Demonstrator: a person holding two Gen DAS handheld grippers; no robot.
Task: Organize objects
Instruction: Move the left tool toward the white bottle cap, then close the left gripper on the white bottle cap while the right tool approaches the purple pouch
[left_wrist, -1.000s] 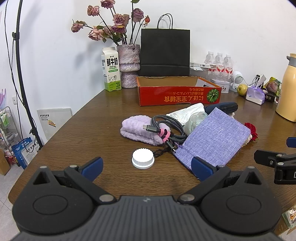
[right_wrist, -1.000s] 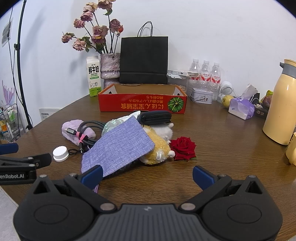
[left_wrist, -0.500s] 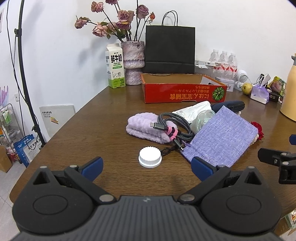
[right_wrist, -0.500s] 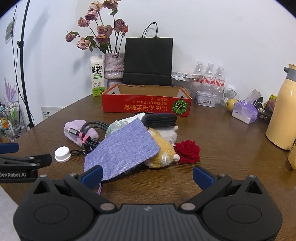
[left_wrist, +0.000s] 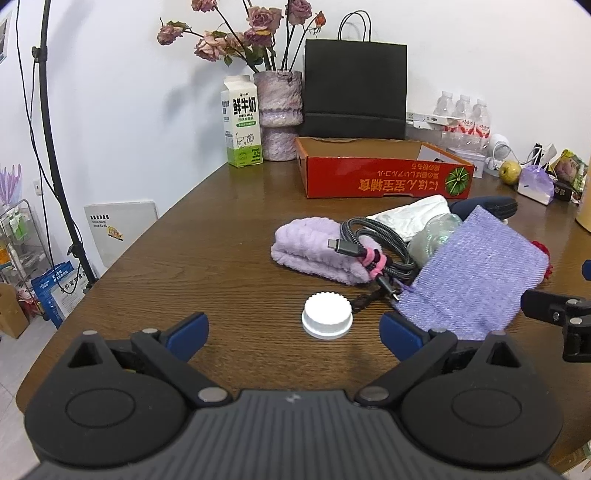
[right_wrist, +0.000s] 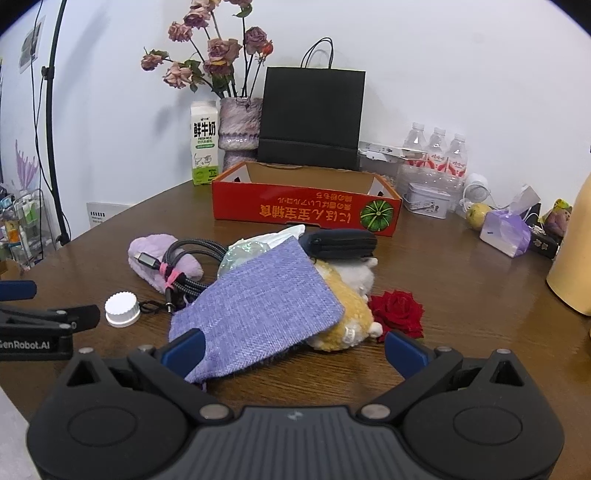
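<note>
Cap: white cap (left_wrist: 326, 319) on desk (left_wrist: 221, 236), just ahead of left gripper (left_wrist: 293, 328), between its spread fingers.
Right gripper (right_wrist: 293, 349): fingers apart, over purple pouch (right_wrist: 258, 306).
Change: left gripper nearer the cap.

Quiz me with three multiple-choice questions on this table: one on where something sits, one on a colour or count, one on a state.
1. The white cap lies:
A. inside the red box
B. on bare table before the left gripper
C. on the purple pouch

2. Sealed water bottles by the wall:
A. three
B. one
C. six

3. The right gripper is:
A. shut on the rose
B. shut on the cable
C. open, holding nothing

Answers: B, wood shows all round it; A, three caps side by side; C, its fingers stand wide apart.
</note>
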